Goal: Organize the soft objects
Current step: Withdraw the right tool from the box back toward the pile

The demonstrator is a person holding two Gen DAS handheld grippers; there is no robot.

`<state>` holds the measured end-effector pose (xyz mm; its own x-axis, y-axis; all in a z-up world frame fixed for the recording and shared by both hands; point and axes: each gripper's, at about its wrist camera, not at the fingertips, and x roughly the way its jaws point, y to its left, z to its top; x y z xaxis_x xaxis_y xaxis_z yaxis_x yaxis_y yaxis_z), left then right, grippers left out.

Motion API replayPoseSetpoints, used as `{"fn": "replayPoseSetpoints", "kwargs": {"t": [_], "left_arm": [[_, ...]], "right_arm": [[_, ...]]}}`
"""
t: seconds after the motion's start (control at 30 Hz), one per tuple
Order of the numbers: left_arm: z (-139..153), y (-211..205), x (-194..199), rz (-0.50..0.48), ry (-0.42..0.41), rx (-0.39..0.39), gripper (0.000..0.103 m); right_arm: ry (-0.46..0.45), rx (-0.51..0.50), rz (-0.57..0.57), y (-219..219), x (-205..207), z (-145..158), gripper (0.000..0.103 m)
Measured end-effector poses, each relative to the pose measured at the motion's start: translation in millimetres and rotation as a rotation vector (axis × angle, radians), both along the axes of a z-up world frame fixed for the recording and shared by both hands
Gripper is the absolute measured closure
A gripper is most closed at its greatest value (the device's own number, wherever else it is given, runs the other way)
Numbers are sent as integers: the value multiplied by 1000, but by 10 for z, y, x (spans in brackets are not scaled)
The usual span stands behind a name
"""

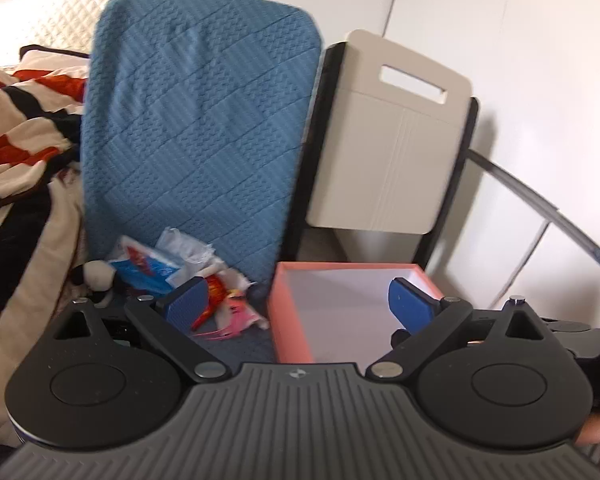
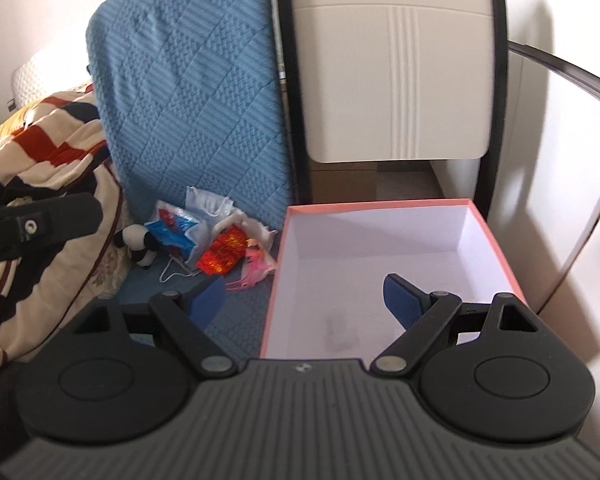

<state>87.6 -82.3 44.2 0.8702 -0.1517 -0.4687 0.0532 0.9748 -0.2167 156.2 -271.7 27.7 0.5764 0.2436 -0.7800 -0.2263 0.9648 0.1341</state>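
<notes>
Right wrist view: both grippers hanging empty over the box

Right gripper (image 2: 304,300) tilts down over one pink box (image 2: 496,240), fingers spread, nothing between. Left gripper (image 1: 296,306) likewise wide apart and empty. One pile of soft objects (image 2: 220,240) sits just left of the box, against one blue cushion (image 2: 188,100). Only this view shows the box floor; the left wrist view shows more striped blanket (image 1: 24,120).

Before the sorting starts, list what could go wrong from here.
1. The small items lie in one tangled heap; a claw may drag out several at once, or snag the white string.
2. The pink-rimmed box looks light and empty; a nudge could slide it.
3. The left claw and right claw, both open, hover close together and may collide.
</notes>
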Motion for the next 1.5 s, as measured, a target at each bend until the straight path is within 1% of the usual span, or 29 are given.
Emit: {"fn": "replayPoseSetpoints", "kwargs": {"t": [0.43,0.63,0.8,0.9,0.97,1.0,1.07,1.13,1.27,1.4,1.5], "left_arm": [[-295,583,-75,97,49,0,4],[-493,761,-120,113,101,19,4],[-551,949,-206,132,120,28,4],[-555,1069,-243,157,111,24,4],[-584,1149,-239,160,104,3,4],[-615,1199,-223,162,106,-22,4],[-679,1270,-163,177,136,-52,4],[-713,1291,-129,199,143,-37,4],[-731,1346,-100,221,144,-27,4],[-695,1433,-99,249,135,-10,4],[-675,1493,-86,263,133,11,4]], "right_arm": [[37,23,84,551,-145,-166,15],[44,15,105,804,-214,-277,15],[52,3,104,1027,-300,-300,15],[57,-17,113,1155,-333,-225,15],[62,-22,140,1220,-357,-140,15],[45,-35,149,1256,-383,-78,15],[16,-99,166,1355,-437,47,15],[15,-139,177,1428,-459,155,15],[62,-120,179,1408,-392,256,15],[102,-145,131,1376,-287,293,15],[94,-129,105,1324,-276,417,15]]}}
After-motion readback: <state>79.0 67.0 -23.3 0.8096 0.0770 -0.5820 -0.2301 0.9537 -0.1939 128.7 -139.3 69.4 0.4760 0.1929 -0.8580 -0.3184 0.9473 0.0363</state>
